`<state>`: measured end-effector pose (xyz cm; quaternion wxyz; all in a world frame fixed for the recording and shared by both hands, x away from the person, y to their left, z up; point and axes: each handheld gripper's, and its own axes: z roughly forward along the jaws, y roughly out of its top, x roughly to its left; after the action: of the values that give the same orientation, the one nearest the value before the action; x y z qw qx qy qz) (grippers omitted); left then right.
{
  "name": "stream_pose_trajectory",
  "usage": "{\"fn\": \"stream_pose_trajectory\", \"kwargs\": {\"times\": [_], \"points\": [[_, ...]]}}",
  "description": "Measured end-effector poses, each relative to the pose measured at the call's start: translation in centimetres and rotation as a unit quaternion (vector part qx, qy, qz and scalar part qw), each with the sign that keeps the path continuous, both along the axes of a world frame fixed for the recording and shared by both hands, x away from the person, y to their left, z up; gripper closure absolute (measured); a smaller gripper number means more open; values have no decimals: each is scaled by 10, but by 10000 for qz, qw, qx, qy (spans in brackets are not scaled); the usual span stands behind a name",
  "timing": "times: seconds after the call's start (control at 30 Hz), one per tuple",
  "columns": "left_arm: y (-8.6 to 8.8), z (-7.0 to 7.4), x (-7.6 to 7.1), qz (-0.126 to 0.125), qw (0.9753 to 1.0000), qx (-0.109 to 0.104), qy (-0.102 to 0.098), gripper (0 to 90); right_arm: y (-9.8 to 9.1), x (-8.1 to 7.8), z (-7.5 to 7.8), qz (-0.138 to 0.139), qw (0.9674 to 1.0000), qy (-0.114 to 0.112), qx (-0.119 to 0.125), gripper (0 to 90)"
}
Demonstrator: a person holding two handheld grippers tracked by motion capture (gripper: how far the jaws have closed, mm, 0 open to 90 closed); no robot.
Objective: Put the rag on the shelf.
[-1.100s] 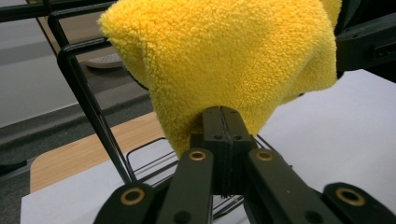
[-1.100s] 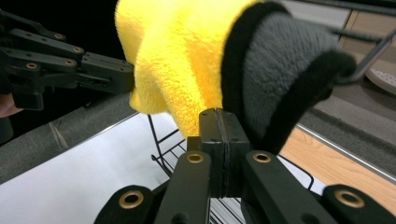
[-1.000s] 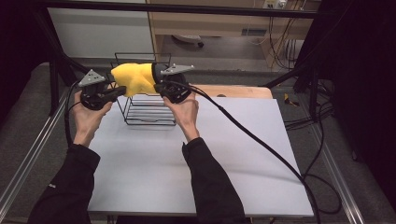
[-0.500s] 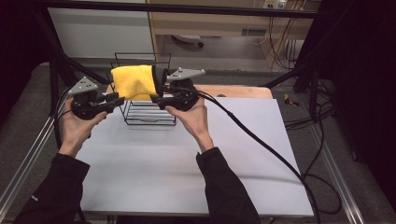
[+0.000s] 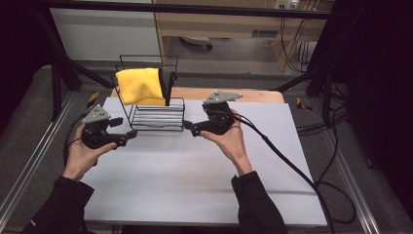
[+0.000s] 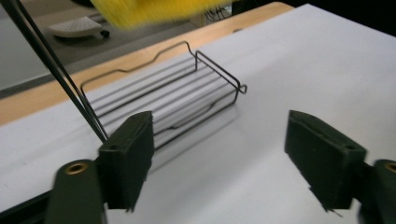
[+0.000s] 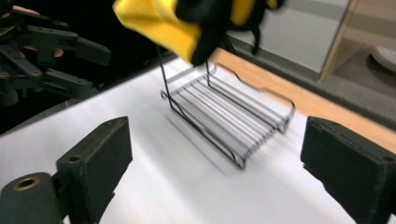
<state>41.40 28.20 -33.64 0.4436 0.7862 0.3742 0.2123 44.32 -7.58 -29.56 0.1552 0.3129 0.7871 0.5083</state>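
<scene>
The left gripper (image 5: pixel 127 135) hangs left of the wire rack (image 5: pixel 156 114), its jaws just opened and gripping nothing. The yellow cloth (image 5: pixel 140 86) is draped over the rack's top bar, so the hanging looks done; only drawing the hands away seems left. The rack's lower shelf lies bare. The right gripper (image 5: pixel 189 127), also just opened and holding nothing, sits right of the rack.

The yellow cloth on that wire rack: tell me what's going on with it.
A person with a gripper in each hand has just hung the yellow cloth over the top bar of the black wire rack. The jaws of both the left gripper and the right gripper have just been opening, with nothing between them, and each now sits to its own side of the rack, above the white table.
</scene>
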Motion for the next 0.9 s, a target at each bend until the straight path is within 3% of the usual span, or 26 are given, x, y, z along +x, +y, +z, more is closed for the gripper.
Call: {"fn": "stream_pose_trajectory", "kwargs": {"times": [0.23, 0.33, 0.47, 0.67, 0.9], "points": [[-9, -34, -9, -70, 9997, 129, 169, 81, -47, -8, -30, -283, 9992, 265, 40, 26], [-11, -49, -13, -77, 9997, 91, 214, 70, -66, -12, -46, -360, 9985, 405, 78, 9], [-10, -67, -18, -88, 9995, 118, 284, 64, -87, -19, -68, -375, 9984, 428, -41, 6], [-7, -84, -26, -219, 9992, 103, 333, 64, -117, -31, -99, -377, 9970, 643, -218, 6], [-3, -92, -33, -242, 9991, 121, 316, 60, -150, -47, -129, -473, 9944, 875, -351, 6]]}}
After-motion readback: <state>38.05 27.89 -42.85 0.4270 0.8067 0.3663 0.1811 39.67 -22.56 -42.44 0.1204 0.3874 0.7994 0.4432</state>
